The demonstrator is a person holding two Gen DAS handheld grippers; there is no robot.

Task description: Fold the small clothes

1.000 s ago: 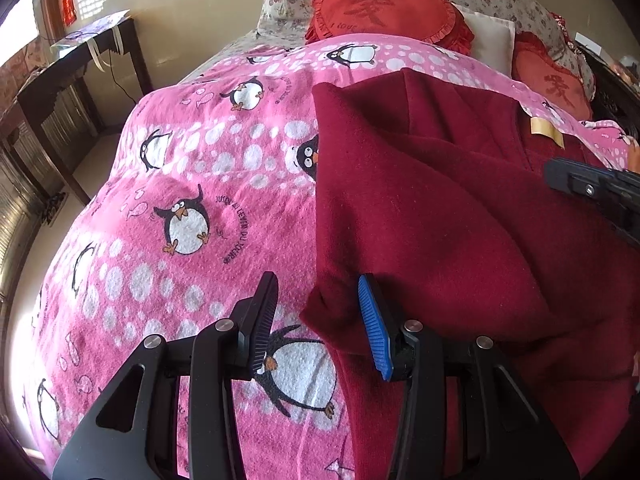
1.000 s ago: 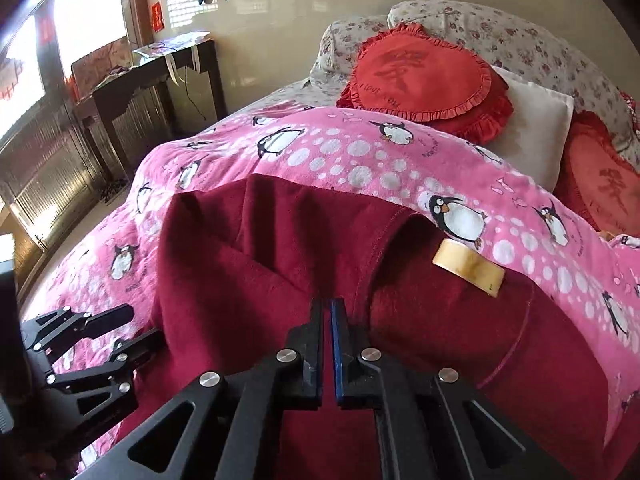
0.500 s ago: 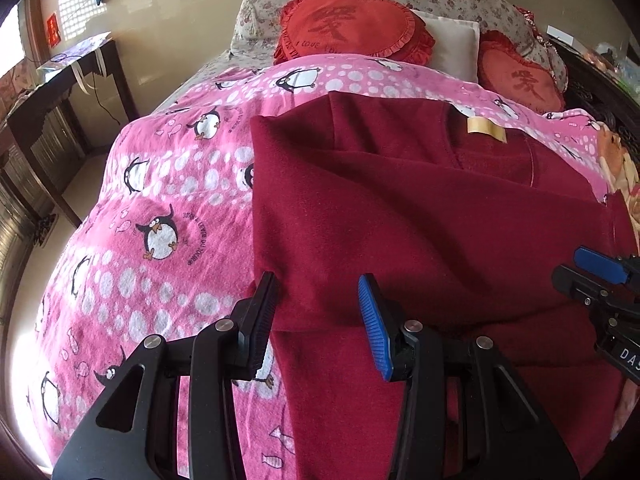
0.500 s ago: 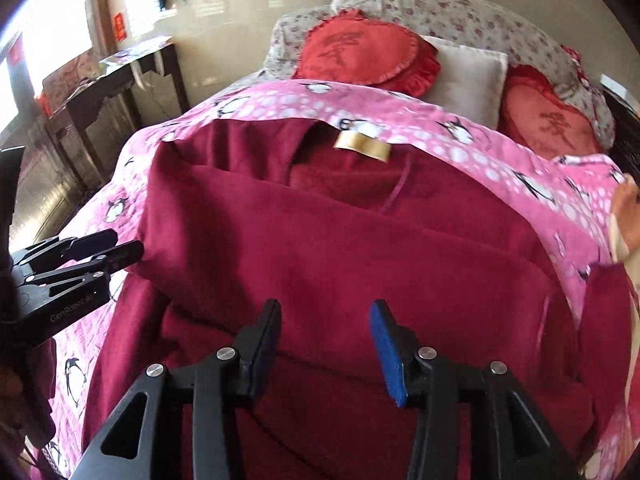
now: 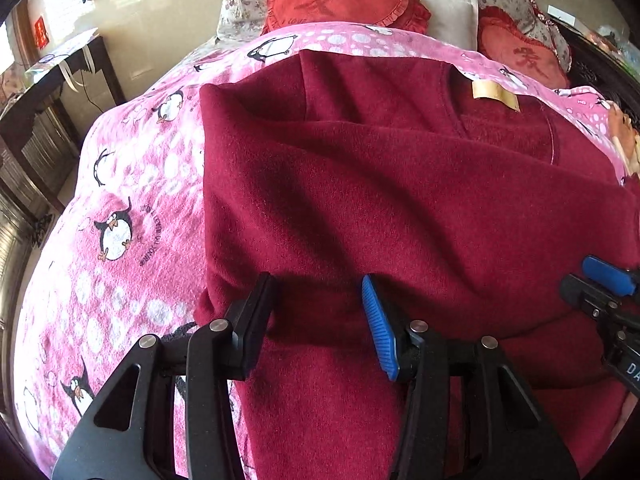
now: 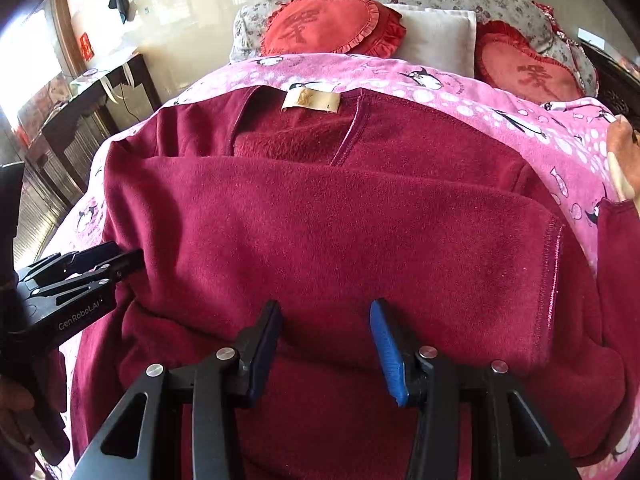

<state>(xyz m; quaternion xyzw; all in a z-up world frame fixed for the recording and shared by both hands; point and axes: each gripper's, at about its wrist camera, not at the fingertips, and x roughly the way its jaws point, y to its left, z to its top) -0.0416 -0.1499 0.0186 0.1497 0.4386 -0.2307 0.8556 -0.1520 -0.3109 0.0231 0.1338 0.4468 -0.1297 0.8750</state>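
Fold laid across the maroon fleece top (image 6: 320, 240) on the penguin blanket (image 5: 132, 200); left tongs (image 5: 320, 312) widening, right tongs (image 6: 326, 344) half-open, both empty; next, regrasp an edge.

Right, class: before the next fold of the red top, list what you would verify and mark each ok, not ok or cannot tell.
1. Sleeve fold lies across the top: ok.
2. Left gripper free of cloth, fingers still opening: ok.
3. Right gripper open, nothing pinched: ok.
4. Neck label in view, collar flat: ok.
5. Lower hem flat: cannot tell, hidden below the fingers.
6. Blanket smooth beside the top: ok.
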